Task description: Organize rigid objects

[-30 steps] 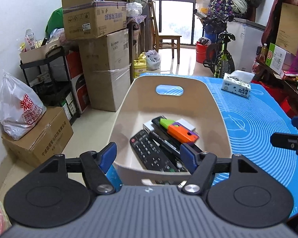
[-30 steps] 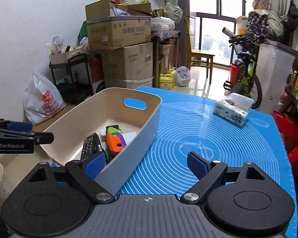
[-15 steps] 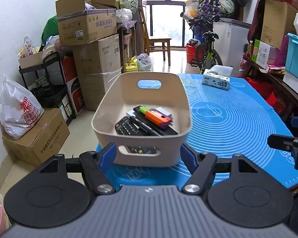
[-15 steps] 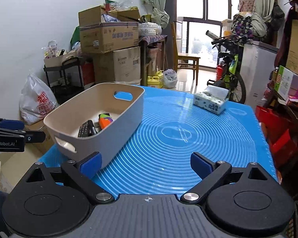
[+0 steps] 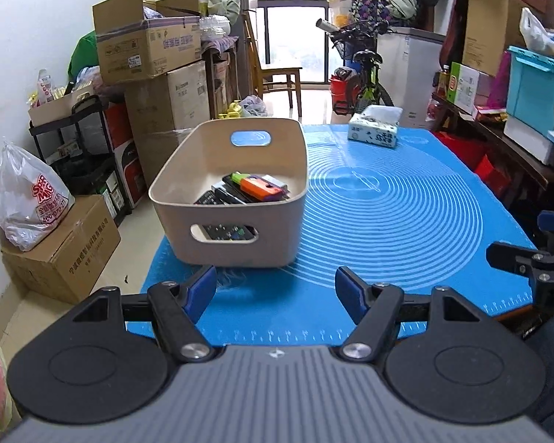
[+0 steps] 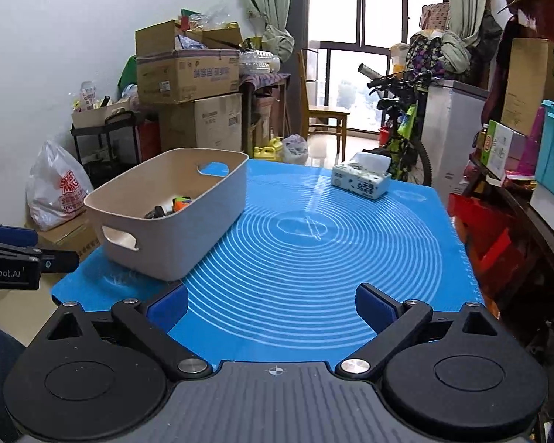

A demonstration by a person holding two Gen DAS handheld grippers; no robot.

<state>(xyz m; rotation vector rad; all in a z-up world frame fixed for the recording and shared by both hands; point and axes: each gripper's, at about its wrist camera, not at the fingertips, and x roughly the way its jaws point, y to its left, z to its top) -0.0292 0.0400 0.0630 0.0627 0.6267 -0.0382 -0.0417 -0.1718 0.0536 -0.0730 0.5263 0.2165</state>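
Note:
A beige bin [image 5: 229, 247] with handle slots stands on the left part of the blue mat [image 5: 387, 229]. Inside it lie a black remote [image 5: 210, 197], an orange, green and purple gadget [image 5: 256, 188] and other dark items. My left gripper [image 5: 275, 289] hovers in front of the bin's near wall, open, with nothing between its blue pads. In the right wrist view the bin [image 6: 173, 243] sits ahead to the left. My right gripper [image 6: 271, 304] is over the mat's near edge, wide open and holding nothing.
A tissue box [image 5: 375, 131] rests at the mat's far end. Stacked cardboard boxes [image 5: 155, 74] and a black shelf line the left wall. On the floor, a white bag [image 5: 29, 199] lies on a box. A bicycle [image 5: 362, 74] and cluttered shelves stand behind and to the right.
Both grippers have pulled back from the bin toward the near table edge, so the bin looks farther away. The right jaws stand slightly wider. The bin's contents are unchanged.

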